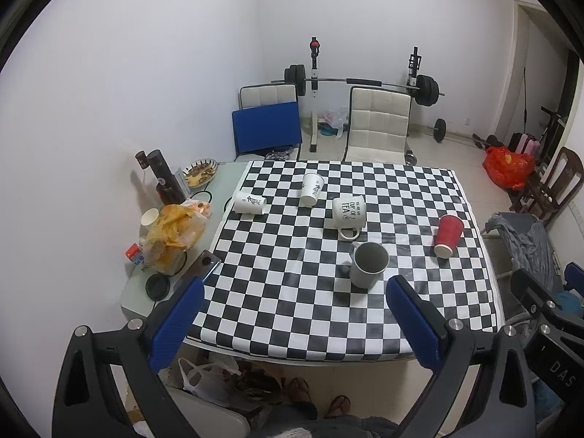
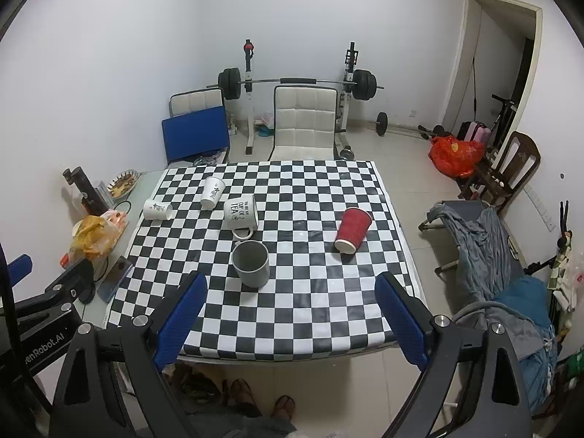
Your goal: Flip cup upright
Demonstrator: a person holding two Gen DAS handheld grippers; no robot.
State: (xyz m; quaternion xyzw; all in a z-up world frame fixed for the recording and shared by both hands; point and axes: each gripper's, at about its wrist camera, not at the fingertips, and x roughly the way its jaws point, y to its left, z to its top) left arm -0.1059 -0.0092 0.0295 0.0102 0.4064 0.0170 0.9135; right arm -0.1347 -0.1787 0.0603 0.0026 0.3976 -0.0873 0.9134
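On the checkered tablecloth [image 1: 292, 292] a grey mug [image 1: 368, 264] stands upright. A white mug with "CUP OF TEA" print [image 1: 348, 213] lies on its side behind it. Two white paper cups [image 1: 250, 202] [image 1: 312, 189] lie tipped at the far left. A red paper cup [image 1: 448, 235] lies on its side at the right. The right wrist view shows the same grey mug [image 2: 251, 262], white mug [image 2: 241, 213] and red cup [image 2: 353, 230]. My left gripper [image 1: 295, 286] and right gripper [image 2: 290, 283] are both open and empty, above the table's near edge.
Left of the cloth stand dark bottles [image 1: 166, 179], a plate of food [image 1: 200, 173], a yellow snack bag [image 1: 173, 233], a phone [image 1: 202, 264] and a small paper cup [image 1: 149, 217]. Chairs [image 1: 379, 124] and a barbell rack [image 1: 365, 82] stand behind the table.
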